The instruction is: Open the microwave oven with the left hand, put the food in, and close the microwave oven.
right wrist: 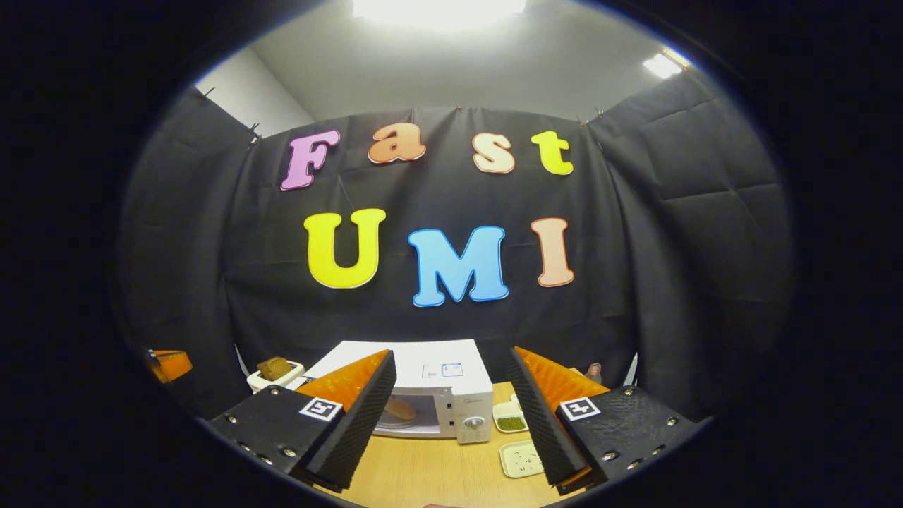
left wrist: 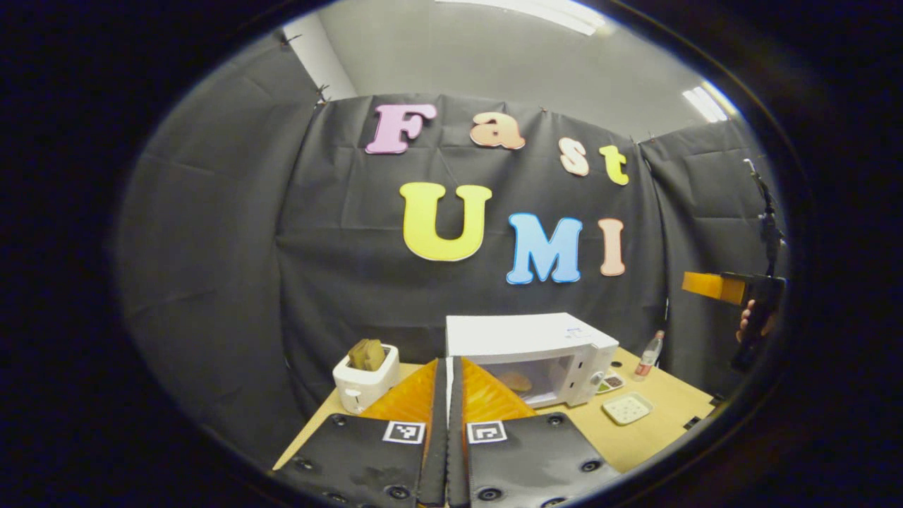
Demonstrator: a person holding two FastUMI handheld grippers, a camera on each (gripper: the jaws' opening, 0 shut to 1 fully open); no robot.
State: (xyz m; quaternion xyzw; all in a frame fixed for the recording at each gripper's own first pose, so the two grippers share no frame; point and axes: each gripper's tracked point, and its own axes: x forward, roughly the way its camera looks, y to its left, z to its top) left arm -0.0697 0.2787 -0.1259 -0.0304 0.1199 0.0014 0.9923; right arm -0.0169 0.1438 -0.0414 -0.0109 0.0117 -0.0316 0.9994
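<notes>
Both grippers hung high above the wooden table [right wrist: 423, 473], well back from everything on it. Going left to right in the left gripper view: the left gripper [left wrist: 447, 395] had its two fingers pressed together with nothing between them, pointing toward the gap between the toaster [left wrist: 365, 384] and the microwave [left wrist: 529, 356]. The toaster stood at the table's far left corner with bread in its slots. The microwave sat just right of it against the black cloth wall, its door flat against the body. A brownish piece of food [left wrist: 516, 382] showed through the door window, apparently already inside. Right of the microwave lay a small dish [left wrist: 609, 383], a white tray [left wrist: 627, 407] nearer the front edge, and a bottle [left wrist: 649, 355] at the back. Far right, a hand held the other gripper up in the air.

In the right gripper view the right gripper [right wrist: 451, 406] was spread wide and held nothing, framing the microwave from above.

Judging by the shut door, the food behind the window and both tools free, the task looked either finished or not begun; the pictures could not settle which. Room for moving was generous: bare tabletop lay in front of the microwave, though a swinging door would sweep toward the toaster side, and the dish and tray crowded its right flank
</notes>
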